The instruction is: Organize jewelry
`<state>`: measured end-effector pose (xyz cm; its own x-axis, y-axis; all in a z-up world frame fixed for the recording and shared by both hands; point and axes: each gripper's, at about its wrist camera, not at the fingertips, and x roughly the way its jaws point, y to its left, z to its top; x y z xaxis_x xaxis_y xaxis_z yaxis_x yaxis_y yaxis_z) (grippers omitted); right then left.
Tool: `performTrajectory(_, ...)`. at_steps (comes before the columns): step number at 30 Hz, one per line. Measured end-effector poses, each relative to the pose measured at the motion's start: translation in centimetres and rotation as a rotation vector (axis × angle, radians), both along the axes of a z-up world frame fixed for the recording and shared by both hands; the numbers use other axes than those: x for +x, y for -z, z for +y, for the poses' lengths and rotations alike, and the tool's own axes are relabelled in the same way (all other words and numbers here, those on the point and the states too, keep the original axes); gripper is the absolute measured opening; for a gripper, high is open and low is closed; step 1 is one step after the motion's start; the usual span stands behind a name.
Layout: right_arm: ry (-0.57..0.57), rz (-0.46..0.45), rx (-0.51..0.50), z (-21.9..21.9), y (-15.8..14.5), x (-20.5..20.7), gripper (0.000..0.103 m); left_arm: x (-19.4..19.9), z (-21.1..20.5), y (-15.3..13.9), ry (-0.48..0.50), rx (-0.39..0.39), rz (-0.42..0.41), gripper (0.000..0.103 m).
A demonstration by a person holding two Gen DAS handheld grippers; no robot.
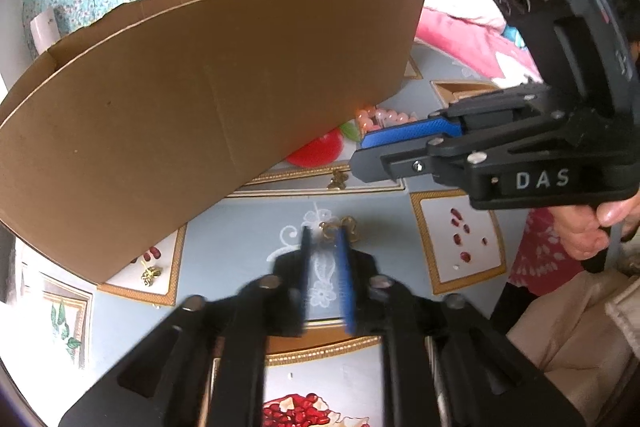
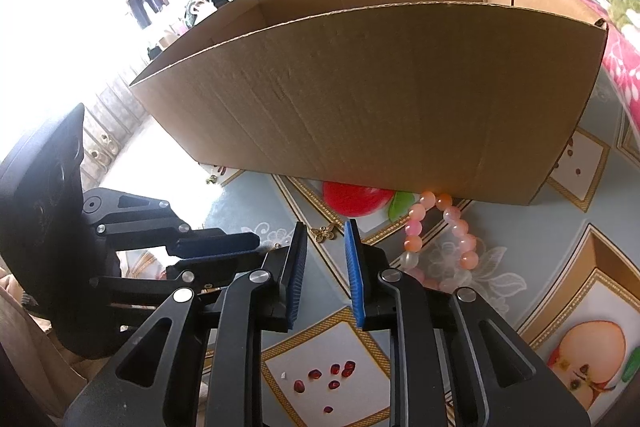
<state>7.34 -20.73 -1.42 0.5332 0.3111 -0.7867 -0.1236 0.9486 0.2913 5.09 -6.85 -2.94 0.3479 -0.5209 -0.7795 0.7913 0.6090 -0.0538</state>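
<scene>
A small gold butterfly charm (image 2: 323, 233) lies on the patterned tablecloth, just beyond my open right gripper (image 2: 324, 227). The same charm (image 1: 338, 229) shows at the tips of my left gripper (image 1: 323, 233), whose blue pads stand apart with nothing between them. A pink and orange bead bracelet (image 2: 444, 239) lies right of the right gripper, by the cardboard box (image 2: 380, 95); its beads (image 1: 380, 117) peek out past the box corner. Another gold charm (image 1: 151, 274) lies at the box's near left corner. A third gold charm (image 1: 338, 180) lies below the right gripper (image 1: 360, 155).
The big open cardboard box (image 1: 200, 115) fills the far side of the table. The tablecloth (image 2: 520, 267) is light blue with fruit pictures and gold frames. Pink bedding (image 1: 460, 39) lies behind on the right. A person's hand (image 1: 592, 227) holds the right gripper.
</scene>
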Motion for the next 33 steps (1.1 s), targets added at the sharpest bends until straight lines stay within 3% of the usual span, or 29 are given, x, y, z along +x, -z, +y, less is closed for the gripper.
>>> performTrajectory(1, 0.000, 0.000, 0.001, 0.0, 0.0, 0.0, 0.020, -0.1, 0.0, -0.1, 0.004, -0.012, 0.000, 0.031)
performTrajectory(4, -0.003, 0.001, 0.003, 0.0, 0.1, 0.0, 0.020, -0.3, -0.3, -0.3, 0.027, -0.017, -0.011, 0.039)
performTrajectory(15, 0.002, 0.005, 0.006, -0.3, 0.2, -0.1, 0.020, -0.7, -1.4, 0.4, 0.111, 0.036, -0.065, 0.037)
performTrajectory(24, 0.004, 0.012, 0.008, -0.3, 0.5, 0.2, 0.020, 0.5, -1.2, 0.4, 0.154, 0.027, -0.056, 0.023)
performTrajectory(33, 0.003, 0.016, 0.007, -0.4, 0.6, 0.5, 0.020, 1.3, -1.3, 0.3, 0.246, 0.031, -0.035, 0.022)
